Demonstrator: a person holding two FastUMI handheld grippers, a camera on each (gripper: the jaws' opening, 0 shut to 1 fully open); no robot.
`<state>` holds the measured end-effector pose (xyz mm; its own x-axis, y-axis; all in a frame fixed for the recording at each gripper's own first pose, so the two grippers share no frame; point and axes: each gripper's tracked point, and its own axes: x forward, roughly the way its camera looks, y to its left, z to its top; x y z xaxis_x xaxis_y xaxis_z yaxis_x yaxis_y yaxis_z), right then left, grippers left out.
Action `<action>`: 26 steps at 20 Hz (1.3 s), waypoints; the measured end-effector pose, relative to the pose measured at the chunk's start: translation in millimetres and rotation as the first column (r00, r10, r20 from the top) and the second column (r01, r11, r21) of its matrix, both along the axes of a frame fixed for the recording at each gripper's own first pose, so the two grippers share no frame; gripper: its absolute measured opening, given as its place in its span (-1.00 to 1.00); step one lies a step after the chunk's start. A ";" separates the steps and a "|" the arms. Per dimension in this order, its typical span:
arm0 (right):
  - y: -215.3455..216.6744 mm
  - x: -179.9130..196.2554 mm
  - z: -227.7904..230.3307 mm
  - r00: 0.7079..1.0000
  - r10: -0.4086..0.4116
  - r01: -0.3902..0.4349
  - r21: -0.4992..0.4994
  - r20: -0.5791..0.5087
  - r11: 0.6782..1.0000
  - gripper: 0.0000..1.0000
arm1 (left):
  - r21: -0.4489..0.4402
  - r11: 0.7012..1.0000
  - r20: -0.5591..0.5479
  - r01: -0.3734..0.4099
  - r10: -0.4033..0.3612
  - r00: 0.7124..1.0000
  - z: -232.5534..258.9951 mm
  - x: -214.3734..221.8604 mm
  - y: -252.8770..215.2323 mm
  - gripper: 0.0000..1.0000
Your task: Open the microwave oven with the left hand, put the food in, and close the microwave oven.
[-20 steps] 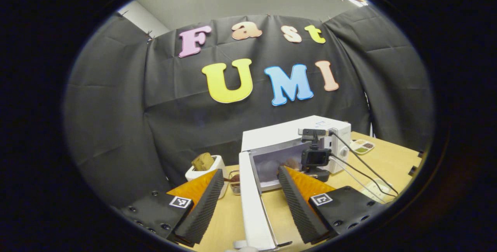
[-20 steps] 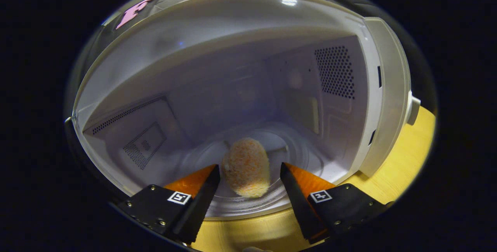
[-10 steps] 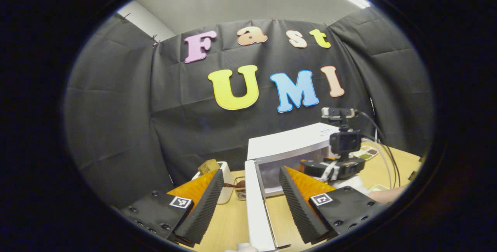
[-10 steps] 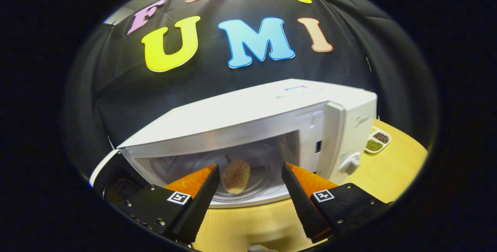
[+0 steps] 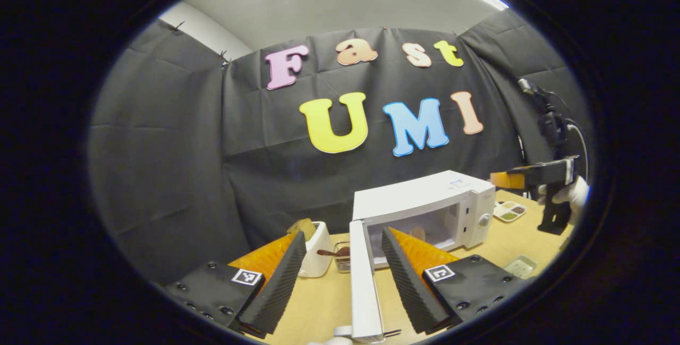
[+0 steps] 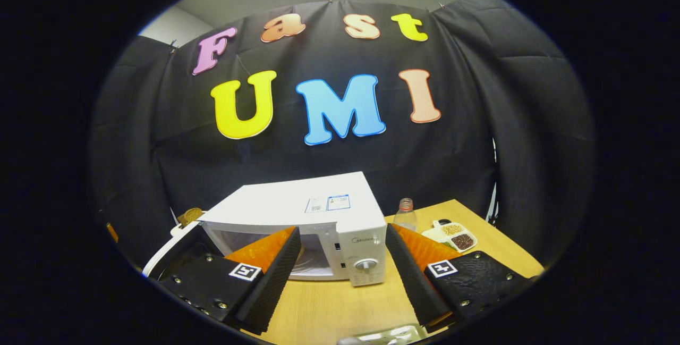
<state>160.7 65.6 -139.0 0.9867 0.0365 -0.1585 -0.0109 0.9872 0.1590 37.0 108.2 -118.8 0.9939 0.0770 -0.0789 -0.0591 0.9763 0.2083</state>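
The right gripper (image 6: 340, 276), a second ago reaching into the microwave oven (image 6: 297, 212) with the breaded food between its fingers, has pulled well back and up, its jaws wide apart and holding nothing. That leaves the food inside the oven: in the left gripper view a pale brown lump (image 5: 418, 233) shows faintly within the cavity, though it is too small to make out clearly. By this reading, only closing remains.

The left gripper (image 5: 342, 281) hovers with its jaws spread to either side of the open microwave door (image 5: 363, 281), whose white edge runs up between the fingers; whether either finger touches it cannot be told.

The left gripper view alone takes in the other gripper raised at far right in a gloved hand (image 5: 571, 193), plus a toaster (image 5: 316, 252) with bread left of the door. The right gripper view adds the oven's control dial (image 6: 365, 264), a clear bottle (image 6: 406, 213) and a divided dish of grains (image 6: 451, 234) on the wooden counter (image 6: 340, 308).
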 end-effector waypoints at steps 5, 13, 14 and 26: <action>-12.6 -56.2 8.5 0.998 0.067 -0.067 -0.039 0.013 0.997 0.96 | 0.049 0.998 0.030 -0.047 0.045 0.999 -6.8 -18.8 24.6 0.90; -4.1 -100.2 51.7 0.991 0.134 -0.131 -0.146 0.010 0.981 0.86 | 0.025 0.984 -0.048 -0.175 0.177 0.983 -96.5 -65.4 106.7 0.91; 1.9 -102.1 57.5 0.990 0.144 -0.140 -0.146 0.014 0.979 0.95 | 0.019 0.979 -0.068 -0.203 0.204 0.977 -112.7 -71.5 118.6 0.91; 48.3 -111.0 84.3 0.972 0.233 -0.229 -0.169 0.007 0.959 0.95 | 0.031 0.994 -0.166 -0.108 0.111 0.980 -203.8 -79.3 83.3 0.83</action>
